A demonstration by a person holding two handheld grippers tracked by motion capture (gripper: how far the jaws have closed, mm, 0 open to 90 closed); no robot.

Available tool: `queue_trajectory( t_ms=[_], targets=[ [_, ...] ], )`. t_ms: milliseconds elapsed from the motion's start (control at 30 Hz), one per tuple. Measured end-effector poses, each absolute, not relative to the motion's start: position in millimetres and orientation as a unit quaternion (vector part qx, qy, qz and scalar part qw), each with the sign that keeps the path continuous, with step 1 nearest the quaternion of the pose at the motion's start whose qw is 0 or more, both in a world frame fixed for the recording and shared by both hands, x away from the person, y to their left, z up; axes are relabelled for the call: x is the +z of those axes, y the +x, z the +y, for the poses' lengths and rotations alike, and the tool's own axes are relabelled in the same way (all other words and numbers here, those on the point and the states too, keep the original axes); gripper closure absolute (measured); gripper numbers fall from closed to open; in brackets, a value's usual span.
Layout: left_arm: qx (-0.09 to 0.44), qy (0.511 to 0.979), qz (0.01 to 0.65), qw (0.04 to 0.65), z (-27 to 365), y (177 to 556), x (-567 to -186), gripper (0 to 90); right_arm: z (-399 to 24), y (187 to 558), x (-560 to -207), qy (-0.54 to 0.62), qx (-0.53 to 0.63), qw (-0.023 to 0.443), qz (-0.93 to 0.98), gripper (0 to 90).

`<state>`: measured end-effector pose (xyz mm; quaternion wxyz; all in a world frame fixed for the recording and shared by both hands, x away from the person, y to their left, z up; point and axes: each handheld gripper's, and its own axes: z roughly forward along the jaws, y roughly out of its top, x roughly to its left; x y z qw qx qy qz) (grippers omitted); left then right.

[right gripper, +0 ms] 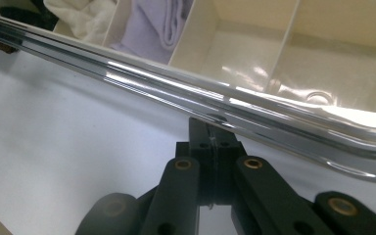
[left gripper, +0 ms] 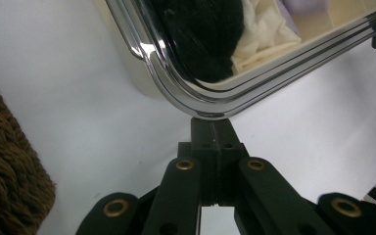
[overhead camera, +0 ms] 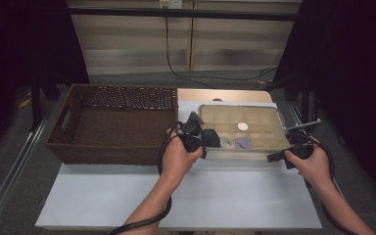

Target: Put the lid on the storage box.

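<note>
Closed fingers under tray rim (perhaps touching); black cloth inside.

You will find nothing to read here: no lettering, label, brand or number stands on the compartment box, on the wicker basket beside it, or on the white table
</note>
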<state>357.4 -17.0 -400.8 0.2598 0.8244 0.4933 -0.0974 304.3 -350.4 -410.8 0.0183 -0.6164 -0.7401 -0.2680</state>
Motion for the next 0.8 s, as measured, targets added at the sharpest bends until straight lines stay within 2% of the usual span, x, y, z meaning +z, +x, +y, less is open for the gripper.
queue_trajectory(
  t_ms=[733, 800],
  targets=[
    [-0.093, 0.826, 0.493, 0.258, -18, 361, -400, 90.0, -370, 307, -408, -0.634, -0.264, 0.002, -0.727, 90.0],
    [-0.096, 0.828, 0.489, 0.256, -19, 360, -401, 89.9, -371, 307, -407, -0.634, -0.265, 0.004, -0.726, 87.3]
  ],
)
